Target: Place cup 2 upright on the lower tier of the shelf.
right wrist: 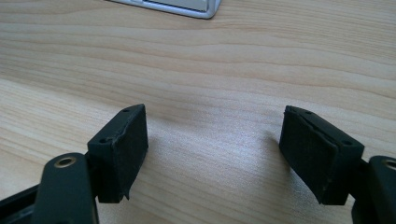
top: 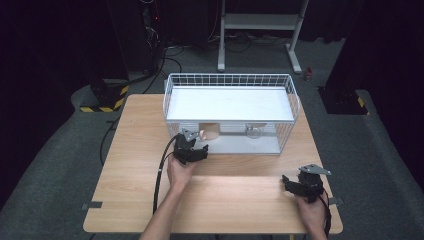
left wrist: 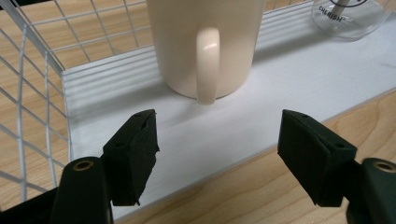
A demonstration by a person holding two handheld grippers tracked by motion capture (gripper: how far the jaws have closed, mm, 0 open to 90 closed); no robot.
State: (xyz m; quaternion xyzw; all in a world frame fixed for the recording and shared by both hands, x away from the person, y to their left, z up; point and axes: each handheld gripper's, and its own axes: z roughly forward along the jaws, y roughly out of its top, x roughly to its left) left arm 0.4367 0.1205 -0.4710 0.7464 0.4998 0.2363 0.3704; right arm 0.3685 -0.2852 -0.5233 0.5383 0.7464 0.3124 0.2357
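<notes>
A cream mug [top: 210, 133] stands on the lower white shelf [left wrist: 289, 79] of a white wire rack [top: 293, 95]. In the left gripper view the mug [left wrist: 205, 42] is upright with its handle turned toward me. My left gripper [top: 198, 149] sits at the shelf's front edge, just short of the mug. Its jaws stand open [left wrist: 217, 135] with nothing between them. My right gripper [top: 291, 182] hovers over the bare wooden table [top: 140, 150] near the front right corner. Its jaws are also open [right wrist: 215, 135] and hold nothing.
A clear glass item [top: 253, 132] with printed lettering [left wrist: 348, 16] stands on the same shelf, right of the mug. The rack's wire side [left wrist: 28, 102] rises close on the left. A white upper shelf [top: 230, 104] covers the lower one. Stands and cables lie beyond the table.
</notes>
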